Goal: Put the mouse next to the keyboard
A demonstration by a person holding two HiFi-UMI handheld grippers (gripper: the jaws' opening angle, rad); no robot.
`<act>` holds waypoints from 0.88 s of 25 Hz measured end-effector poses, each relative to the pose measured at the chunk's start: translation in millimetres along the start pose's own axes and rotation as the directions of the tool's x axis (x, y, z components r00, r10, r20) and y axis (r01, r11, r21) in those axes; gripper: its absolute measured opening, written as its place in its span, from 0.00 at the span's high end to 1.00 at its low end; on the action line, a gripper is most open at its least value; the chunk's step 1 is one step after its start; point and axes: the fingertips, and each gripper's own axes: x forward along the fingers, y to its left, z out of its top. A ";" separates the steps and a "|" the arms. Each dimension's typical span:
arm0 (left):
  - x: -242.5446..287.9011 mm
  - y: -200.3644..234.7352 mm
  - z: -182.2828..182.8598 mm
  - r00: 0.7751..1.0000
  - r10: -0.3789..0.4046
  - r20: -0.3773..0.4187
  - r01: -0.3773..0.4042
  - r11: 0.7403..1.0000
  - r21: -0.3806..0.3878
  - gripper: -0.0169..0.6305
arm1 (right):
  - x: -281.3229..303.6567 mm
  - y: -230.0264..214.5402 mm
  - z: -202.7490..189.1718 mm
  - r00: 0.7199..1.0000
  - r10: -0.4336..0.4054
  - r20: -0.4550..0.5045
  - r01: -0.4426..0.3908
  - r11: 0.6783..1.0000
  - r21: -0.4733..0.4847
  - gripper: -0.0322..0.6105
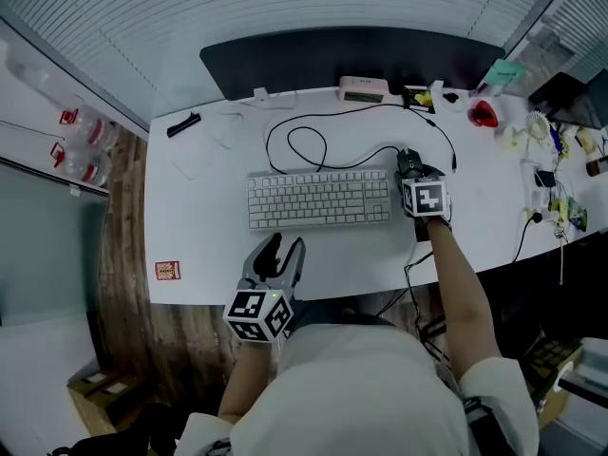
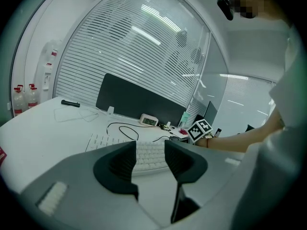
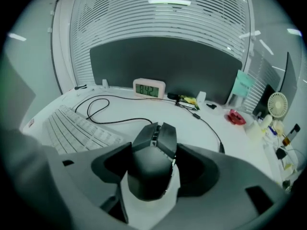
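Observation:
A white keyboard [image 1: 318, 199] lies mid-desk, with its keys showing at the left of the right gripper view [image 3: 76, 128] and beyond the left jaws [image 2: 103, 140]. The black mouse [image 1: 408, 162] sits just off the keyboard's right end. My right gripper [image 1: 410, 166] holds it, and in the right gripper view the jaws press both sides of the mouse [image 3: 152, 162] just above the white desk. My left gripper [image 1: 285, 250] hovers near the desk's front edge, open and empty [image 2: 149, 159].
A black cable [image 1: 304, 145] loops behind the keyboard. A small clock [image 1: 363, 88] stands by the dark divider panel [image 1: 351, 50]. A red object [image 1: 483, 114], a small fan [image 3: 277, 102] and clutter fill the right end. A black marker [image 1: 183, 123] lies far left.

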 end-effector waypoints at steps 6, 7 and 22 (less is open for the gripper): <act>-2.7 -14.9 -9.6 1.000 -0.007 -0.010 0.007 1.000 0.005 0.69 | -4.2 -7.6 -32.9 1.000 0.011 -0.025 -0.010 0.999 0.040 0.49; -3.7 -17.1 -11.4 1.000 -0.007 -0.013 0.007 1.000 0.006 0.69 | -5.2 -7.5 -38.2 1.000 0.014 -0.028 -0.012 0.999 0.043 0.49; -18.3 -50.9 -26.5 1.000 -0.007 -0.007 0.007 1.000 0.022 0.69 | -19.7 -9.6 -74.9 0.998 0.057 0.011 -0.058 0.988 0.141 0.48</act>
